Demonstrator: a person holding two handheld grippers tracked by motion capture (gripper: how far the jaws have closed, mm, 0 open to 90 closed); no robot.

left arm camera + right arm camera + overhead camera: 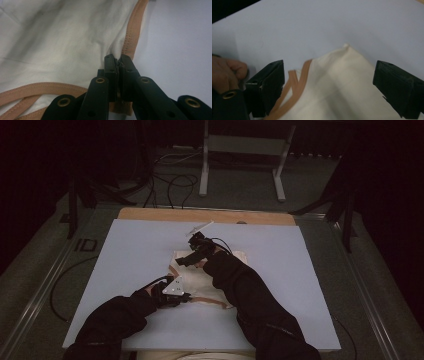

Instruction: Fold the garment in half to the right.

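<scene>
I see the big pale blue board (130, 270) covering the table, a strip of bare wood (200, 215) showing along its far edge. On the board, near the middle and toward my side, lies the cream cloth bag (200, 280), flat but rumpled, with tan webbing straps (132, 32) running along its edge and looping off at one side. In the right gripper view one corner of the bag (347, 46) pokes up slightly off the board.

Both dark sleeves come in from the bottom of the high view. My left gripper (172, 292) sits at the near left edge of the bag, low on the board. In the left gripper view its jaws are pressed together, pinching the bag's edge right where the tan strap meets the cream fabric; the strap runs on between the jaws. A second loop of strap (37, 90) curves off to the lower left there.

My right gripper (192, 255) is over the far part of the bag, angled toward the left in the high view. Its jaws are spread wide, bag fabric and two strap ends (294, 82) lying between them, pads not touching either. A bare hand (227, 72) shows at the left edge of the right gripper view.

Small white stick-like item (199, 228) lies just beyond the right gripper; can't tell what it is.
</scene>
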